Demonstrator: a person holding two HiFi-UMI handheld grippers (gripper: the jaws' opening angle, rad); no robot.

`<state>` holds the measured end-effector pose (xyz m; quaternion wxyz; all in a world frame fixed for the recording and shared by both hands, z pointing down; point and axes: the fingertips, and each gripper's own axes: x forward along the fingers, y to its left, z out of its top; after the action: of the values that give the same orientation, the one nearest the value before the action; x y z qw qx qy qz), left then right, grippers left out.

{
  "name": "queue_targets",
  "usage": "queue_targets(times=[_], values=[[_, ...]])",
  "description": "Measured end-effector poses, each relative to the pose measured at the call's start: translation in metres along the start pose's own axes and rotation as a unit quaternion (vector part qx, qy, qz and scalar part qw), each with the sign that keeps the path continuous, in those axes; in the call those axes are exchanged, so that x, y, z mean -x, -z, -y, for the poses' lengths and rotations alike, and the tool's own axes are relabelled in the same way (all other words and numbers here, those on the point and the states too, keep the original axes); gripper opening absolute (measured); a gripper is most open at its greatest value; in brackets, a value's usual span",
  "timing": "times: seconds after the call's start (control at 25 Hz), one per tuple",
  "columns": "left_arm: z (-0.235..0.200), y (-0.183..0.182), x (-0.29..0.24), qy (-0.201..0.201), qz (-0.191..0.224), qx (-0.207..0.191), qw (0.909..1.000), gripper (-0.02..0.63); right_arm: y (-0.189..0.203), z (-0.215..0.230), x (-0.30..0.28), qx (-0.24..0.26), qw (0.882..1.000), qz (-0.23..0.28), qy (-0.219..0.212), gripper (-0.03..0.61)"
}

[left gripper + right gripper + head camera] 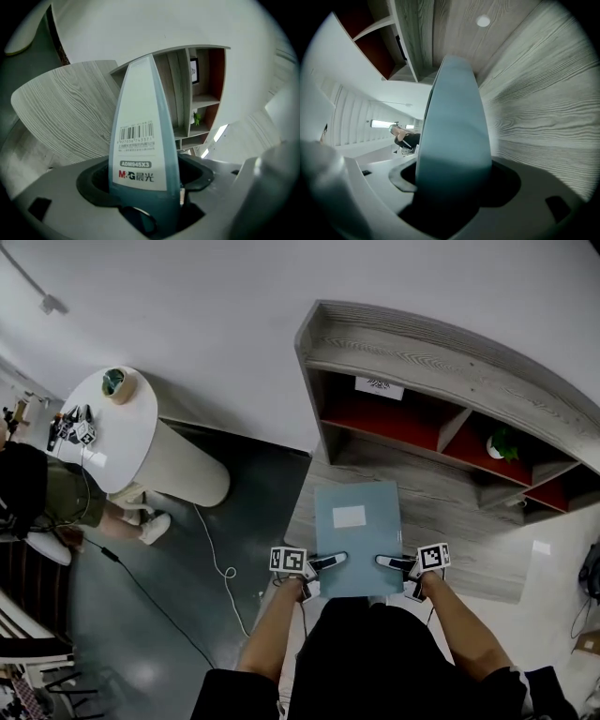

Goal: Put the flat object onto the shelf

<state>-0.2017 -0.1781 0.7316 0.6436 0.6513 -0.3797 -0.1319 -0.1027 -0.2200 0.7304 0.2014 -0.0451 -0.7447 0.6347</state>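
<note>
- Two grippers (left gripper [330, 562], right gripper [386, 562]) have jaws clamped on the blue folder [357, 531], mid-carry.
- Next, probably: ease it flat onto the shelf [422, 343].

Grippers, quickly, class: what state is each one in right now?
Left gripper: closed on the near edge of the blue file box.
Right gripper: closed on the same edge.

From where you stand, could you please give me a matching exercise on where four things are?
Things:
1 folder
2 plant
3 tape roll
4 white cable

Places:
A on the round table
B on the dark floor
C held by the left gripper and the right gripper
D in a red-backed compartment of the shelf

Pairs: 1-C, 2-D, 3-A, 4-B.
</note>
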Motion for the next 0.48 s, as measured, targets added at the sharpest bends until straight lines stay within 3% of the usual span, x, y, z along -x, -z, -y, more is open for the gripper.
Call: queue_targets(times=[0.48], values=[[-0.037, -0.044, -0.021, 0.003, -0.073, -0.006, 0.9973, 0.356, -0.03, 0.028, -0.018, -0.031, 0.997, 0.067, 0.032, 0.324]])
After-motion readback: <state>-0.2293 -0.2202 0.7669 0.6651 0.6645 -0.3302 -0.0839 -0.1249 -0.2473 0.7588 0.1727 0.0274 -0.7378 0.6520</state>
